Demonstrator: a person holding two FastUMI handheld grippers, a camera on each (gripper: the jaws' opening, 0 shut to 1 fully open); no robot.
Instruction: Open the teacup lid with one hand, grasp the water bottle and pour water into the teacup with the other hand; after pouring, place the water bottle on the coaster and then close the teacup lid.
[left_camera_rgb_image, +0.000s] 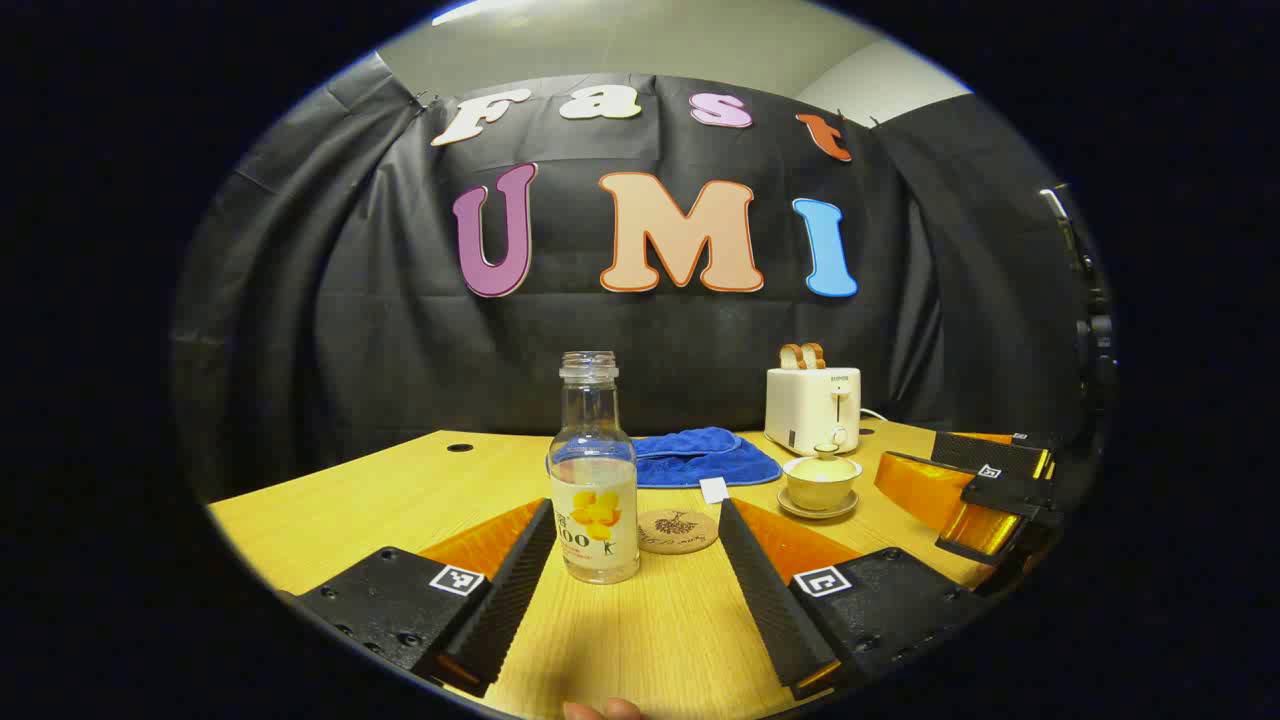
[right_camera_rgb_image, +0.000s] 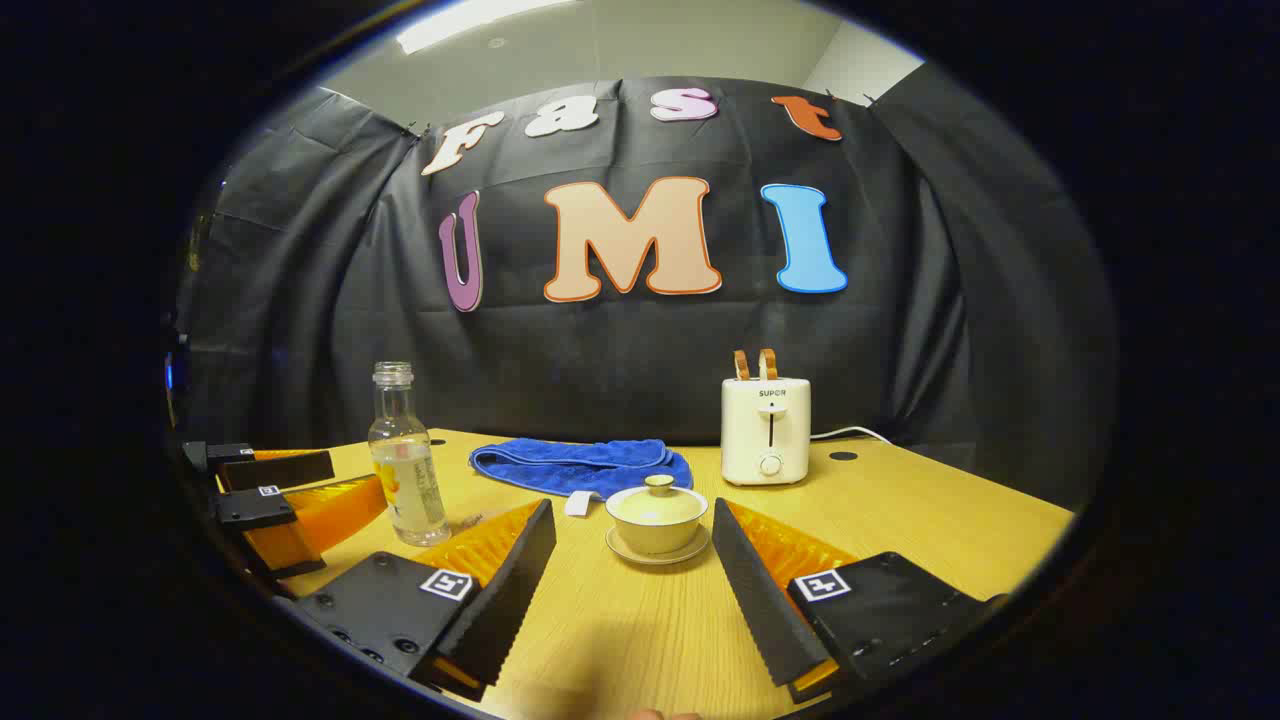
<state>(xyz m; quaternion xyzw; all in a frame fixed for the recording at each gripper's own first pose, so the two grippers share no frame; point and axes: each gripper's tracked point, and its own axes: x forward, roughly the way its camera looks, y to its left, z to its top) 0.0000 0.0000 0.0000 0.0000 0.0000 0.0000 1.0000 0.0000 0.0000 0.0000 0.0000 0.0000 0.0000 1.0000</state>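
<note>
Both my grippers gape wide, empty. The uncapped water bottle could tip if I clip it; the teacup lid may slip.

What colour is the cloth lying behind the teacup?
Blue; the cloth shows best in the right gripper view, behind the teacup.

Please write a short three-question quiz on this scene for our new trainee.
1. True or false: the lid is off the teacup.
2. What stands nearest the coaster? A) toaster B) bottle C) cloth
3. Fill in: the left gripper is lined up with the ____.

Key: 1 false, the lid is on. 2 B, the bottle. 3 bottle; the gripper is open and not touching it.
</note>
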